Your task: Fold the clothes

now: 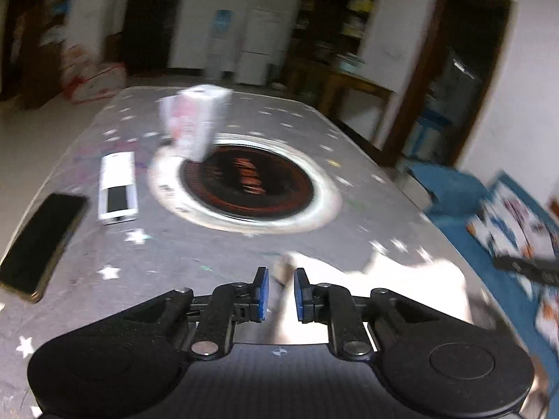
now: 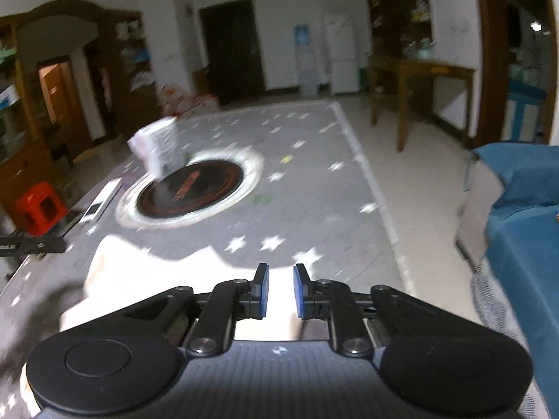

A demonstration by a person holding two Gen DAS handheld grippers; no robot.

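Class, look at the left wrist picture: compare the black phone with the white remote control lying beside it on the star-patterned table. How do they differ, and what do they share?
Colour: the phone is all black; the remote control is white with one dark panel at its near end.
Size: the phone looks larger and wider; the remote control is narrower.
Place: the phone lies at the table's left edge; the remote control lies further in, beside the round dark hotplate.
Shared: both lie flat, long sides running roughly away from the camera.

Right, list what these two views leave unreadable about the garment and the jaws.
- White garment: left wrist view, motion blur and the left gripper cover its near part; its type is unclear.
- Same garment: right wrist view, overexposed, partly under the right gripper.
- Grip: both views show cloth in the gap between the jaws; whether the pads press it is unclear.
- Packet print: blurred.
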